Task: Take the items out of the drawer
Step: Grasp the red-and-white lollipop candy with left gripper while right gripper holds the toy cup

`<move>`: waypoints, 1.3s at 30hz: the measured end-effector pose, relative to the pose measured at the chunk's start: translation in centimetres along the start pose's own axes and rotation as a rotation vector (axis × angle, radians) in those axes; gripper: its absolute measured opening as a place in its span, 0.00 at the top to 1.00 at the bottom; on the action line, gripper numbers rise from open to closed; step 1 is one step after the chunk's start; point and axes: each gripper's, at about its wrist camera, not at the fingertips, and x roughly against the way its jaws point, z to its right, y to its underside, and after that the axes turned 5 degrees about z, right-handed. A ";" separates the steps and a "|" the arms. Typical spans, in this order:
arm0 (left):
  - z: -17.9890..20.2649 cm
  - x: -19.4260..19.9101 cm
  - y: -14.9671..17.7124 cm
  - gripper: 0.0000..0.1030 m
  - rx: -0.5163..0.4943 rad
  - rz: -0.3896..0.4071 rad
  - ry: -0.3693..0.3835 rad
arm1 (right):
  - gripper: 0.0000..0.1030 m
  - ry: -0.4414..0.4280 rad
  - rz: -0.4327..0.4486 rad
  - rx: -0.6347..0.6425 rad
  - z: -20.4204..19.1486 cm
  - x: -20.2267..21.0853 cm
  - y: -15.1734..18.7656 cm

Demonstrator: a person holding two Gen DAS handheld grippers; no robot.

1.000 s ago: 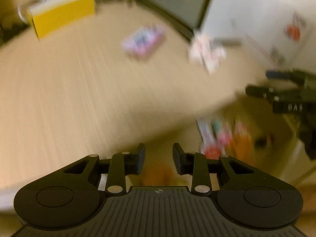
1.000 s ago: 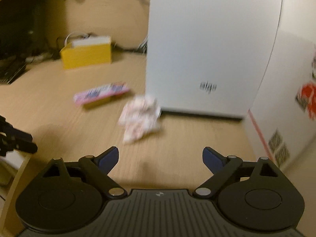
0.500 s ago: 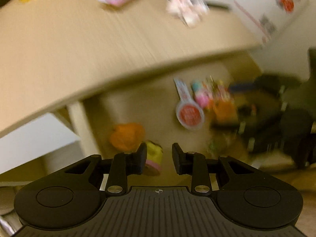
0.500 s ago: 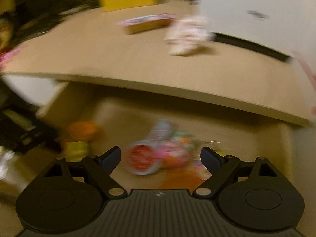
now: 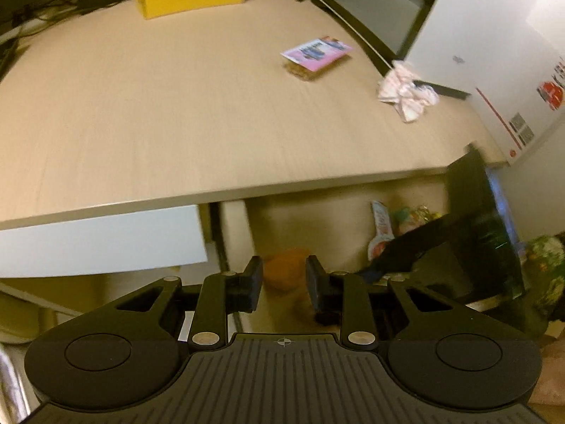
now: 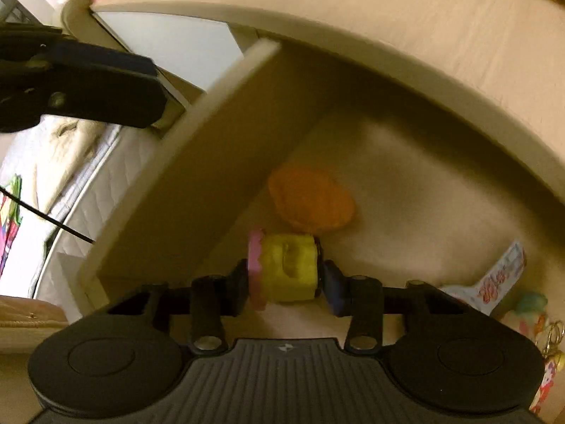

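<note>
Inside the open drawer (image 6: 226, 162), low under the edge of the surface (image 5: 176, 106), the right claw (image 6: 284, 282) is pinching a small yellow tub with a pink lid (image 6: 286, 270), one finger against the lid end and the other against the base, so the tub lies on its side between them. Gripping it end to end looks sensible, since the flat faces give the pads something square to press on. Just behind the tub an orange item (image 6: 310, 199) rests on the drawer floor, and a cluster of colourful packets (image 6: 501, 282) sits well apart at the right. The left claw (image 5: 284, 284) hangs above the drawer's near side with its fingers a narrow gap apart and nothing between them, apparently waiting its turn. On the surface lie a pink packet (image 5: 316, 53) and a crumpled wrapper (image 5: 406, 93), likely where the tub belongs next.
</note>
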 end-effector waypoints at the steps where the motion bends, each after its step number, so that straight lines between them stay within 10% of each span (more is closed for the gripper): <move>1: 0.2 -0.3 -0.1 0.72 -0.004 -0.004 0.010 | 0.59 0.008 0.028 -0.009 0.3 1.0 0.4; 13: 3.7 -5.4 -0.5 0.72 -0.203 -0.041 0.079 | 0.59 0.335 0.256 -0.219 6.3 10.9 6.6; 39: 5.7 -11.5 1.9 0.72 -0.488 -0.274 0.040 | 0.59 0.350 0.255 -0.254 8.9 10.2 8.9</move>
